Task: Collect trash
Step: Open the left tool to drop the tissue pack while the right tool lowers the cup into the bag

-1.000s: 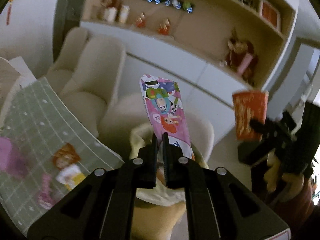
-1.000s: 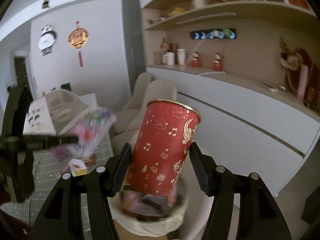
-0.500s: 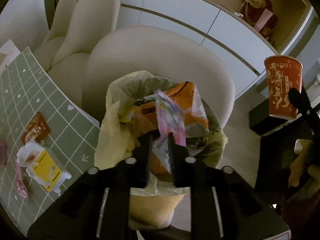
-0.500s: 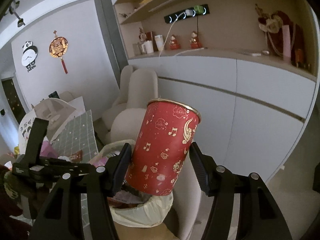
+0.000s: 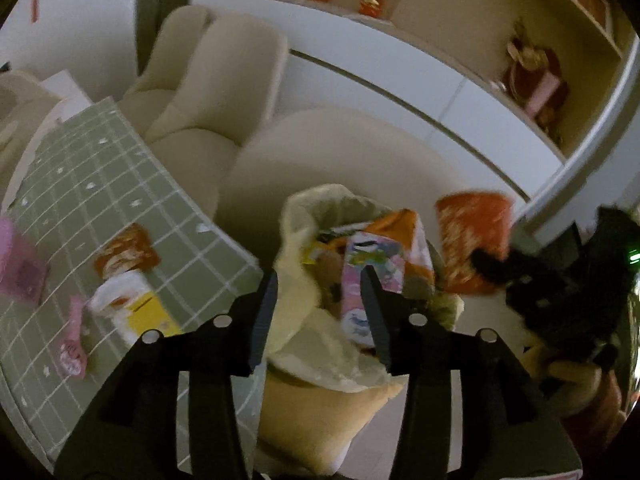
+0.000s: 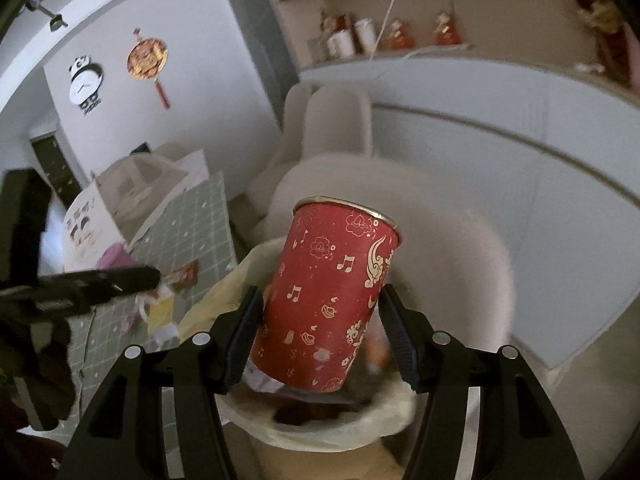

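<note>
My left gripper [image 5: 320, 316] hangs open just above a bin lined with a pale yellow bag [image 5: 304, 340]. A pink cartoon wrapper [image 5: 356, 268] stands loose inside the bin, against an orange packet [image 5: 400, 224]. In the right wrist view, my right gripper [image 6: 320, 328] is shut on a red paper cup with gold notes [image 6: 332, 296]. The cup leans slightly right over the bin's rim [image 6: 340, 436]. From the left wrist view, the same cup [image 5: 474, 240] is blurred just right of the bin.
A green checked table mat [image 5: 80, 200] left of the bin carries an orange wrapper [image 5: 126, 248], a white and yellow packet [image 5: 132, 312] and pink pieces [image 5: 72, 344]. A cream round chair [image 5: 340, 152] stands behind the bin, with white cabinets [image 5: 400, 92] beyond.
The left gripper tipped down over the bin, opened and let go of the pink wrapper, which now lies in the bag. The right gripper carried the red cup lower, over the bin.
</note>
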Motion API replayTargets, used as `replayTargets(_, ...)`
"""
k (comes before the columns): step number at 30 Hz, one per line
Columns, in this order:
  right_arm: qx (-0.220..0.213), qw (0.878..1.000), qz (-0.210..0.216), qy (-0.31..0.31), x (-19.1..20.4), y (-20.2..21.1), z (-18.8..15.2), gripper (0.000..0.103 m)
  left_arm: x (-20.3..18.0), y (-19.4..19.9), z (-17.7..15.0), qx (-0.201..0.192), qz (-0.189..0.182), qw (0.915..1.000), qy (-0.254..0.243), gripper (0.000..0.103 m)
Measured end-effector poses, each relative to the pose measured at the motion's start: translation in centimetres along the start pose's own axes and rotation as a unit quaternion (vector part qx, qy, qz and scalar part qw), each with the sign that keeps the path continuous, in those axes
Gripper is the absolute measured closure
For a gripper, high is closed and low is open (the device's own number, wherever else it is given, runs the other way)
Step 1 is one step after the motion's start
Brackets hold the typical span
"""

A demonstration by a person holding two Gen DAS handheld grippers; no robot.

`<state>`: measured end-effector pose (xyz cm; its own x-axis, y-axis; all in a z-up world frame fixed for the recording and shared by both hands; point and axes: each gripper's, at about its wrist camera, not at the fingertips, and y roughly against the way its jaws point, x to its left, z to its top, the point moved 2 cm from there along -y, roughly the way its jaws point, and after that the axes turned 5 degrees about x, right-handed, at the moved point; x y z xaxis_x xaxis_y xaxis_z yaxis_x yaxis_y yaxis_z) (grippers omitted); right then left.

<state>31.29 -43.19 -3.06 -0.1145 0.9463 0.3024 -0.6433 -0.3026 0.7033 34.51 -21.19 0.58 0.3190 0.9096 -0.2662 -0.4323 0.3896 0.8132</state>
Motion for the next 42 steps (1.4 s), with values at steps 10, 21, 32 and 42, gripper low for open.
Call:
replayTargets(10,0.093,0.994,0.014,0.046,3.7,-9.3,-2.1,0.046,9.3,4.3,-5.2,-0.018,0.059,0.9916,0.114,0.060)
replayTargets(21,0.105,0.994,0.007,0.034,3.1,-10.5,-3.4,0.049,15.8,7.0,-10.2,-0.014,0.096,0.9750,0.200,0.060)
replayTargets(32,0.062,0.997,-0.027,0.027,4.8,-5.9,-4.0,0.049,18.9,6.6,-11.0,0.002,0.069,0.9787,0.193,0.059)
replayTargets(42,0.013,0.997,-0.078,0.019,7.4,-2.9,-3.7,0.049,21.7,6.4,-10.7,0.008,0.031,0.9837,0.177,0.057)
